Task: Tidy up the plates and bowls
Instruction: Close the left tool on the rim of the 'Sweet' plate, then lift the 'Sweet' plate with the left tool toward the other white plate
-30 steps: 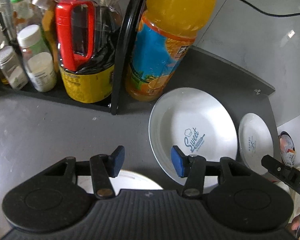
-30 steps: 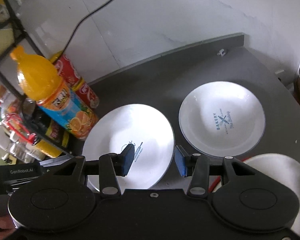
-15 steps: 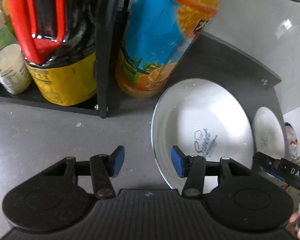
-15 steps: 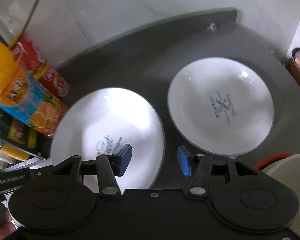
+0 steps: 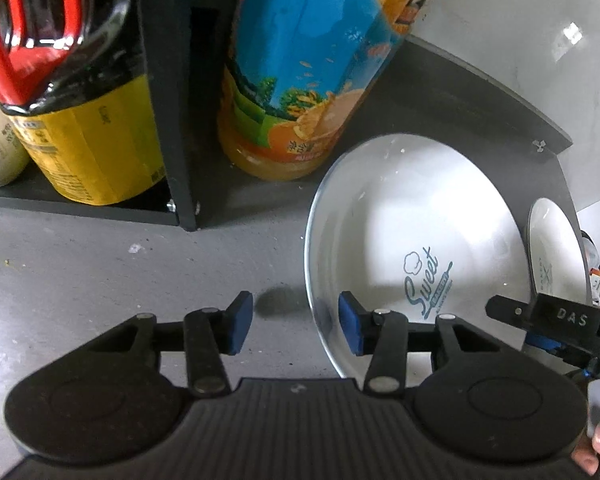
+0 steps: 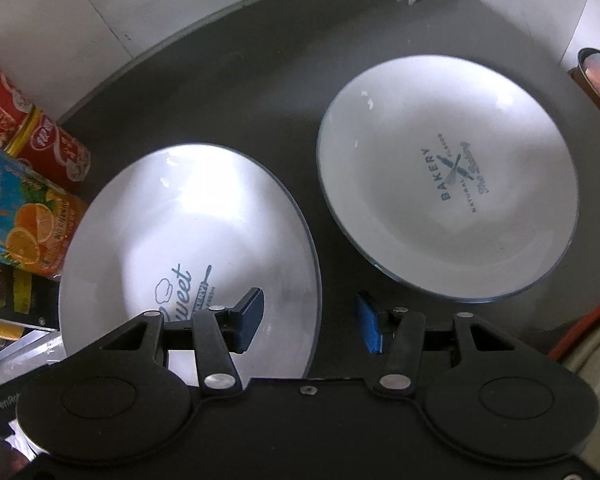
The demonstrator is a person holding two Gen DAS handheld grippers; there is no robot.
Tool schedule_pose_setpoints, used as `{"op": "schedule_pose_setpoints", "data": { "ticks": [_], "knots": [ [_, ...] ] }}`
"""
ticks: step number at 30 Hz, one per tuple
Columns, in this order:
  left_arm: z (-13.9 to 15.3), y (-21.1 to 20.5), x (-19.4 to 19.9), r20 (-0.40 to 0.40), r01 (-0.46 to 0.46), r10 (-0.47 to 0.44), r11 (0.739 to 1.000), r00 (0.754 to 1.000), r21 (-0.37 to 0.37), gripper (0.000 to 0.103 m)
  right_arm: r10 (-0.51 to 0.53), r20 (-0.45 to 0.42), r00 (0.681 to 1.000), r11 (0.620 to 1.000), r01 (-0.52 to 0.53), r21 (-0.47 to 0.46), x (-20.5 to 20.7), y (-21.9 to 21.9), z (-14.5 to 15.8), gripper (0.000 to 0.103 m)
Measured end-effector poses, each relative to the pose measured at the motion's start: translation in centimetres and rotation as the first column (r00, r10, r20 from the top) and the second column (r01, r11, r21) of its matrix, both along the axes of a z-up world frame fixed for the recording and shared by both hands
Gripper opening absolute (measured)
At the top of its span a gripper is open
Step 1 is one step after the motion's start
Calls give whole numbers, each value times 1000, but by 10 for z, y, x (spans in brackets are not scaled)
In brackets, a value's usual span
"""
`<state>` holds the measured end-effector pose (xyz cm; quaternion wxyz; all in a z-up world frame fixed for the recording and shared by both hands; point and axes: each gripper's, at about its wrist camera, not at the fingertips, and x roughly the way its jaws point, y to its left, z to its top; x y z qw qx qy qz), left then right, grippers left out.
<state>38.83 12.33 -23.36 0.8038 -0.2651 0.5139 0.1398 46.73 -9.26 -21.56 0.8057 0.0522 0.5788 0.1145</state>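
A white plate printed "Sweet" (image 5: pixel 412 216) (image 6: pixel 196 216) lies flat on the dark counter. To its right lies a second white plate printed "Bakery" (image 6: pixel 448 176) (image 5: pixel 556 248). My left gripper (image 5: pixel 290 326) is open and straddles the near left rim of the "Sweet" plate, its right pad over the plate and its left pad outside the rim. At the plate's near right rim my right gripper (image 6: pixel 310 320) is open too, left pad over the plate, right pad over the counter. Neither holds anything.
An orange juice bottle (image 5: pixel 316 64) (image 6: pixel 16 216) stands close behind the "Sweet" plate, beside a black rack post (image 5: pixel 168 92) and a dark sauce bottle (image 5: pixel 68 80). Red cans (image 6: pixel 40 136) stand by the wall. A pale vessel's rim (image 6: pixel 596 352) shows at the lower right.
Both grippers have moved forward and down onto the "Sweet" plate; each now straddles one side of its rim. Both stay open. The plates have not moved.
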Motion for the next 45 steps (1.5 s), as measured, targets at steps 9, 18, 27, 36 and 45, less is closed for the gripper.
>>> {"op": "schedule_pose_setpoints", "data": {
  "ticks": [9,18,27,36,45],
  "knots": [
    [-5,-5,3,55,-9,10,1000,998,-28,36,-13,21,1000,1000,13,8,3,3,-4,42],
    [-10,-5,4,52,-79,84,993,995,-90,16,-35,-7,999,997,35,74,11,-7,-5,23],
    [-3,2,-10,61,-98,106,987,992,-126,12,-30,8,1000,997,29,78,3,-11,4,18],
    [10,18,-24,90,-133,147,980,985,-147,8,6,52,999,992,-12,127,-6,-17,31,9],
    [21,21,-47,99,-170,187,973,977,-153,8,34,60,998,984,-44,173,-18,-19,41,7]
  ]
}}
